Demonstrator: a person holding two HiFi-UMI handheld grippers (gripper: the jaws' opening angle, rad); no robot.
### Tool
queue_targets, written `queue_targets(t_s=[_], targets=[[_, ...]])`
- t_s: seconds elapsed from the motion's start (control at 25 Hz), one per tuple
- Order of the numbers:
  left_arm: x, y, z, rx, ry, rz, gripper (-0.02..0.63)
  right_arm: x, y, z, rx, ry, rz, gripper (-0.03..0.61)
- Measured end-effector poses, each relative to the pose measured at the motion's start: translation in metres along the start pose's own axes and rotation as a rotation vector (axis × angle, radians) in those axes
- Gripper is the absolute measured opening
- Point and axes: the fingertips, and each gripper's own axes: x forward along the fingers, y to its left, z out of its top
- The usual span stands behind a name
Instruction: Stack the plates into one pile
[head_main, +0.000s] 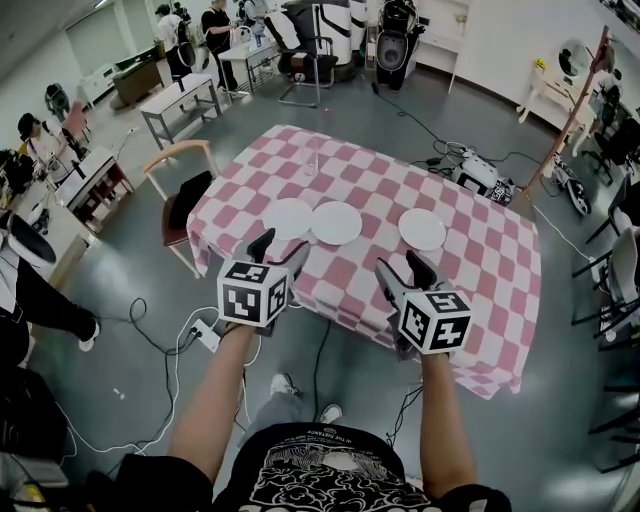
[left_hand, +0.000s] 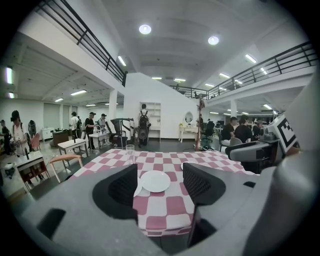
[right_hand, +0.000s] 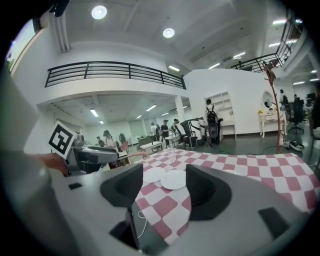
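Three white plates lie on the pink-and-white checked table (head_main: 480, 290): a left plate (head_main: 288, 217) and a middle plate (head_main: 336, 222) that touch or slightly overlap, and a right plate (head_main: 422, 229) set apart. My left gripper (head_main: 280, 246) hovers at the table's near edge, short of the left plate, jaws open and empty. My right gripper (head_main: 400, 264) is over the near edge short of the right plate, also open and empty. In the left gripper view, my left gripper (left_hand: 160, 176) frames the middle plate (left_hand: 155, 181). In the right gripper view, my right gripper (right_hand: 165, 181) frames two plates (right_hand: 173, 179).
A clear drinking glass (head_main: 312, 160) stands upright on the far side of the table behind the plates. A wooden chair (head_main: 180, 190) sits at the table's left side. Cables and a power strip (head_main: 205, 335) lie on the floor under the near edge. People work at desks far off.
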Motion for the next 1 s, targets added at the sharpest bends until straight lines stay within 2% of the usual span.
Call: queue_targets(t_s=[0.4,1.0], targets=[[0.057,0.036,0.006,0.006,0.005,-0.022,0.293,0.060,-0.024,0.005,0.001,0.017,-0.019,0.259],[0.183,0.131,0.052,0.052,0.024,-0.167,0.293,0.195,-0.057,0.057,0.039,0.013,-0.171,0.259]])
